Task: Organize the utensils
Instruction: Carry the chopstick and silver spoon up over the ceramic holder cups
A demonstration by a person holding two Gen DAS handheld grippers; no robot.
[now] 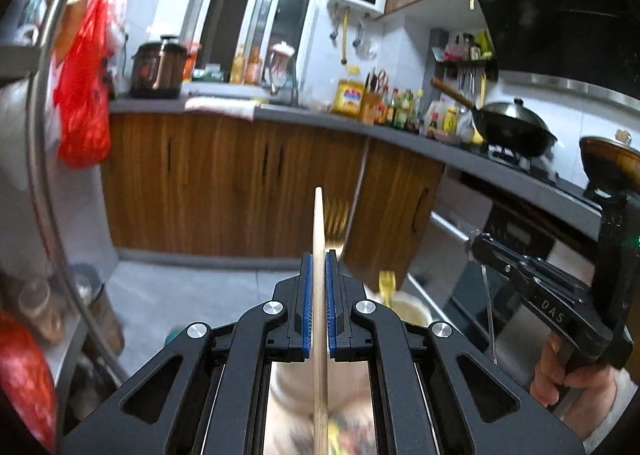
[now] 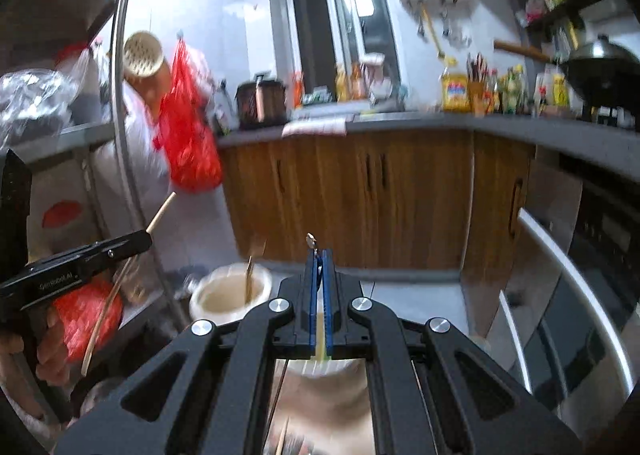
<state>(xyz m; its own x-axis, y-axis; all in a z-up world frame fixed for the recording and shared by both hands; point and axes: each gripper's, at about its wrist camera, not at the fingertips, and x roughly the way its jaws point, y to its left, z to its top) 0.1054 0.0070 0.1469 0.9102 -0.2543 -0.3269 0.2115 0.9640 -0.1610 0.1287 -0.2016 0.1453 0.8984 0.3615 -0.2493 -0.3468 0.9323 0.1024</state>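
Progress looks to be partway, with both tools loaded and nothing being set down at this instant. Nearest in the left wrist view, the left tool (image 1: 319, 255) has its blue pads pressed tight on a wooden chopstick (image 1: 319, 215), which runs between the jaws and sticks out ahead of them. In the right wrist view, the right tool (image 2: 319, 255) is likewise nipped shut, on a thin metal utensil (image 2: 312, 241) whose small shiny tip pokes out past the pads; a yellowish handle part shows blurred behind the jaws, and what kind of utensil it is I cannot tell.

Just beyond and below the tools stands a cream utensil holder (image 2: 230, 293) on the floor side of the scene, with a gold fork (image 2: 251, 275) already upright inside it. That one piece appears sorted; the two held pieces are not yet placed. Both tools are held above the holder, apart from it.

Farther off, the grey counter (image 2: 400, 123) carries bottles, a knife block and a wok (image 2: 600, 71). Whether more loose utensils wait anywhere is not visible.
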